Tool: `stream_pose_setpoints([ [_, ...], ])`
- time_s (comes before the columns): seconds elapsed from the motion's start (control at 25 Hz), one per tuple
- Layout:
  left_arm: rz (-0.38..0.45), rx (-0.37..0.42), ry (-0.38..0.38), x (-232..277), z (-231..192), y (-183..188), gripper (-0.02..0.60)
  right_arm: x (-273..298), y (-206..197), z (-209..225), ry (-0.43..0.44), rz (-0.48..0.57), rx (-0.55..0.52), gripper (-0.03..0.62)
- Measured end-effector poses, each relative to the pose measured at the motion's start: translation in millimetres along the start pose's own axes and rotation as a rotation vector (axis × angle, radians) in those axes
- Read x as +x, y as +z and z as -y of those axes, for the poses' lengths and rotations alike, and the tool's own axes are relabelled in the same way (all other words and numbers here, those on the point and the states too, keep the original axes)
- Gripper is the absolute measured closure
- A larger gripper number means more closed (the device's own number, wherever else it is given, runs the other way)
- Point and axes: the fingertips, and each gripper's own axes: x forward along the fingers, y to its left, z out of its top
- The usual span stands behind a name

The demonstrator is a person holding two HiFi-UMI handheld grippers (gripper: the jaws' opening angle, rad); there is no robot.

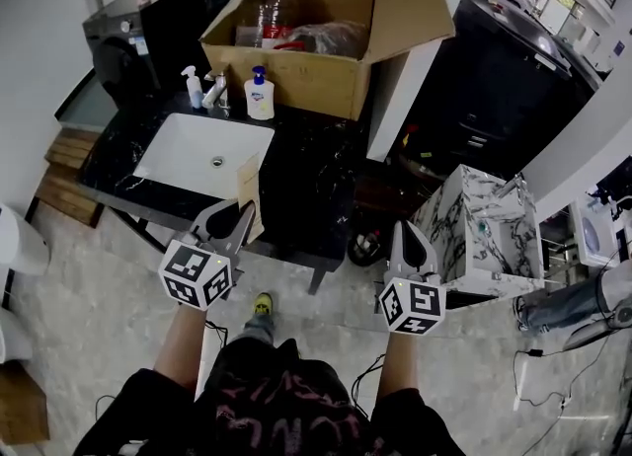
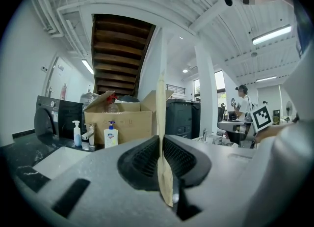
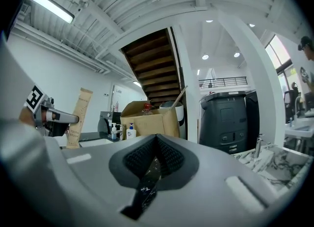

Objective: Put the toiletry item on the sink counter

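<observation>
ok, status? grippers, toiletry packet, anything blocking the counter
Left gripper shut on tan toothbrush packet, upright. Right gripper shut, empty. Packet in the air near sink counter front edge, not down. Cardboard box fills the back; front right bare.

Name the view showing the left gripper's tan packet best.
Right gripper view: the tan packet shows its flat printed face. Left gripper view sees it edge-on between shut jaws; head view, foreshortened from above.
</observation>
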Motion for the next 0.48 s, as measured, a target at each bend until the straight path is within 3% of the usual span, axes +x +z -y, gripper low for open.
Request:
stream_pose_setpoints([
  [0.48,0.014,-0.028,-0.058,54,-52,16,0.552,63,13,-2,-0.045,0.013,-0.019,0.582],
])
